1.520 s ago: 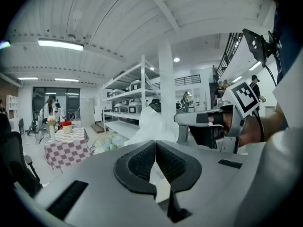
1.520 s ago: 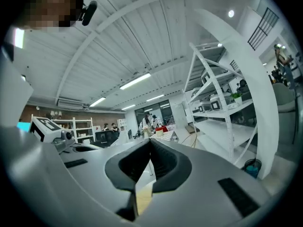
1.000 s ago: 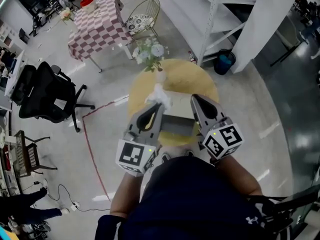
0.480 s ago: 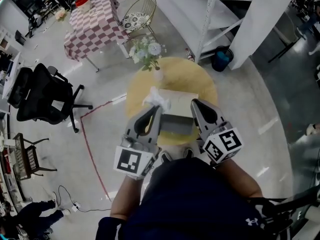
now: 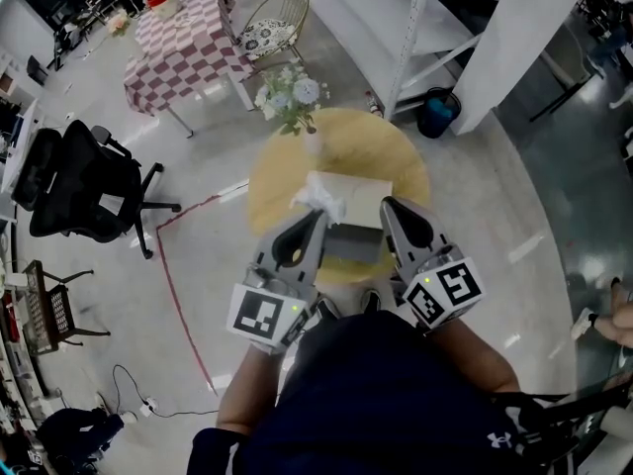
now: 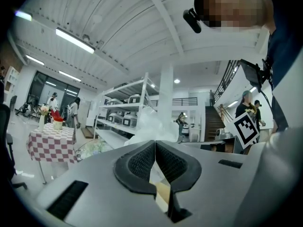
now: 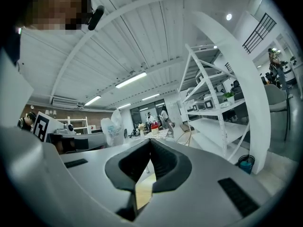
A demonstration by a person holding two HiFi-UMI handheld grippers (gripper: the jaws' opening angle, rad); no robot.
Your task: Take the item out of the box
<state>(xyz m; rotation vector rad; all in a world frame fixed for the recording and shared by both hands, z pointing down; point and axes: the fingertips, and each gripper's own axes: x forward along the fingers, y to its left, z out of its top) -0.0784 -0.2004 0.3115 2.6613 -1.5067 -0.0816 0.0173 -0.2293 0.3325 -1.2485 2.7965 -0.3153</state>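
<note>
A beige cardboard box (image 5: 358, 199) lies on the round yellow table (image 5: 341, 151), with crinkled white plastic (image 5: 315, 194) sticking out of its left end. Its near side (image 5: 352, 242) looks grey, between my two grippers. My left gripper (image 5: 316, 220) points at the box's left end, jaws shut with nothing between them. My right gripper (image 5: 388, 207) is at the box's right side, also shut and empty. In the left gripper view the pads (image 6: 142, 161) meet, with the white plastic (image 6: 152, 125) just beyond. In the right gripper view the pads (image 7: 162, 161) touch, and the plastic (image 7: 113, 129) stands to the left.
A vase of flowers (image 5: 295, 102) stands at the table's far edge. Beyond are a checkered table (image 5: 186, 43), a wire chair (image 5: 274, 26), white shelving (image 5: 420, 23) and a blue bin (image 5: 439, 119). A black office chair (image 5: 79, 181) is at the left. A red line (image 5: 178, 285) runs across the floor.
Both grippers have drawn slightly back toward me, and more of the box top shows beyond their tips. Both stay shut.
</note>
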